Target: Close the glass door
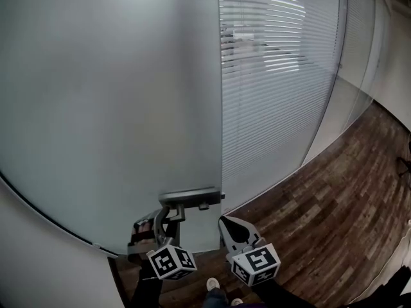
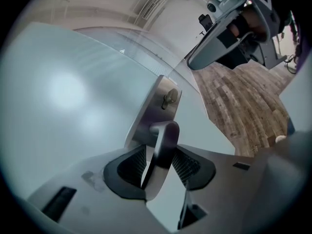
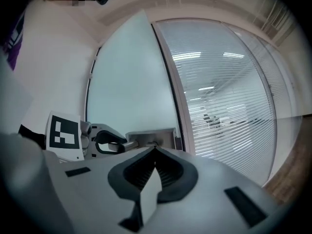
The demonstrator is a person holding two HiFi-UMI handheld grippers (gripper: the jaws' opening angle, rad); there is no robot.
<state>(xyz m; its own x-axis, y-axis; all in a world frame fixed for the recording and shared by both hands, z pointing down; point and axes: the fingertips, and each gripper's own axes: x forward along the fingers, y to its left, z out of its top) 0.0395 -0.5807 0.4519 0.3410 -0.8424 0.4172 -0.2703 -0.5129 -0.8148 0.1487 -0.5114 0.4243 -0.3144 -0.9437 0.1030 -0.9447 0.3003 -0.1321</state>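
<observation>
The frosted glass door point(image 1: 115, 108) fills the left half of the head view, and its free edge stands right against the slatted glass partition point(image 1: 282, 76). Whether the latch has caught there cannot be told. The metal handle point(image 1: 168, 218) hangs off the lock plate point(image 1: 189, 196), which sits close to that free edge, the best place for swinging the panel with little effort.

The left gripper point(image 1: 164, 226) is clamped on the handle. In the left gripper view its ribbed pads point(image 2: 129, 162) press both sides of the lever point(image 2: 163, 140), just below where it bends out of the plate point(image 2: 156, 108). Gripping close to the bend probably gives a firm hold that will not slide off the lever's end, and lets the person steer the door through the last of its travel.

The right gripper point(image 1: 226, 223) has its jaws pressed together on nothing, as the right gripper view point(image 3: 155, 150) shows. It hovers just beside the handle, above the wooden floor point(image 1: 321, 197). It appears to be kept out of the door's way, since one gripper seems enough to shut it
</observation>
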